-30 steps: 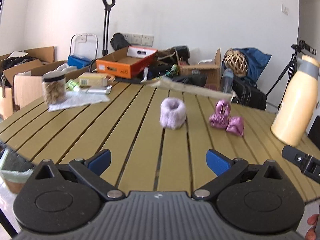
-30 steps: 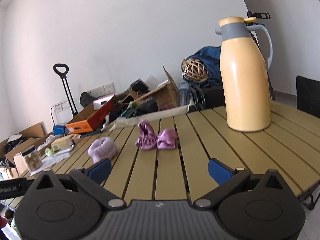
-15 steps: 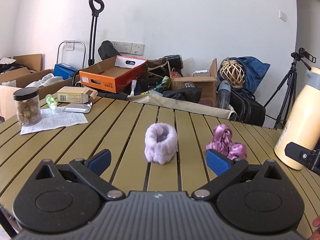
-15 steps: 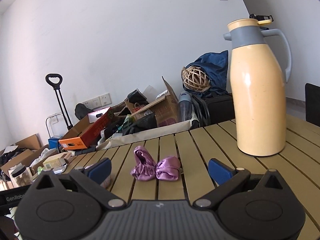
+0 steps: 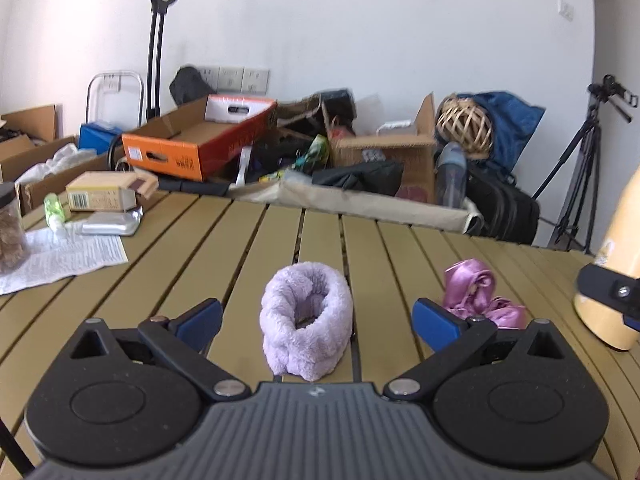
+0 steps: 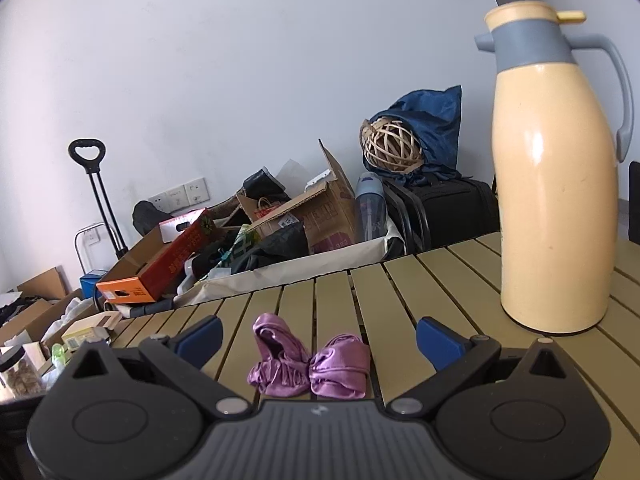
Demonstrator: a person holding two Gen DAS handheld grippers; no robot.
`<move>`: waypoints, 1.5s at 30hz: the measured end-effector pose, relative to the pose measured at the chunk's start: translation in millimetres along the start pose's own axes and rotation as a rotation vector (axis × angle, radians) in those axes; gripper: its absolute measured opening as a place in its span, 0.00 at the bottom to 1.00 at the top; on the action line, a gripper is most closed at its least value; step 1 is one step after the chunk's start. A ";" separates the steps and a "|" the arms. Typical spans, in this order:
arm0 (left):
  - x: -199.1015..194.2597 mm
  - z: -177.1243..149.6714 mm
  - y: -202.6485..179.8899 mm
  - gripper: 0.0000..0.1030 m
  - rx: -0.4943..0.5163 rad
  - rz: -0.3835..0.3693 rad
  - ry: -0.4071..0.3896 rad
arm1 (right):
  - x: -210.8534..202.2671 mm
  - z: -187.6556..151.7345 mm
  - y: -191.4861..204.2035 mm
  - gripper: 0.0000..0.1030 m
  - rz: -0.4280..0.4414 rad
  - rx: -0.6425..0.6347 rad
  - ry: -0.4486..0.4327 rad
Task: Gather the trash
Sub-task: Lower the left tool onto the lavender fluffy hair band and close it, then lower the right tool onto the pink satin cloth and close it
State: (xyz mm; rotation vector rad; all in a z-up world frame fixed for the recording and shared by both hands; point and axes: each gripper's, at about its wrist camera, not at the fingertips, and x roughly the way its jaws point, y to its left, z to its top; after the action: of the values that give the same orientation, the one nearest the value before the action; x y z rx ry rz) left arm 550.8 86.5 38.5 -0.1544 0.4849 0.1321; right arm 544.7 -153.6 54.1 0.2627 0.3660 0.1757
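Left gripper spread wide, empty; fluffy lilac ring at 12 o'clock between fingertips, untouched. Right gripper spread wide, empty; crumpled purple fabric at 12 o'clock, untouched.

- We see a pale lilac fluffy band.
- The shiny cloth is pink-purple.
- The slatted table is olive-yellow with dark gaps.
- The jug is cream with a grey-blue collar and handle.
- Both grippers are black with blue fingertips.
- The open box is orange.
- The paper is white with dark print.
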 end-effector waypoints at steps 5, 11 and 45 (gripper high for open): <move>23.7 6.6 -15.6 1.00 0.060 0.064 0.039 | 22.3 -1.1 -9.1 1.00 -0.002 0.055 0.014; 48.0 1.1 -21.1 1.00 0.060 0.095 0.118 | 41.4 -8.0 -17.2 1.00 -0.018 0.071 0.061; -11.7 -0.2 -12.3 0.24 -0.044 0.010 -0.060 | 47.4 -15.1 -18.3 1.00 0.022 0.105 0.117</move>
State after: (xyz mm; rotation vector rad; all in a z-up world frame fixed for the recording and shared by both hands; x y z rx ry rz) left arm 542.4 73.3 45.3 -0.1909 0.4235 0.1565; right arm 584.9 -157.4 19.7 0.3615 0.4896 0.1943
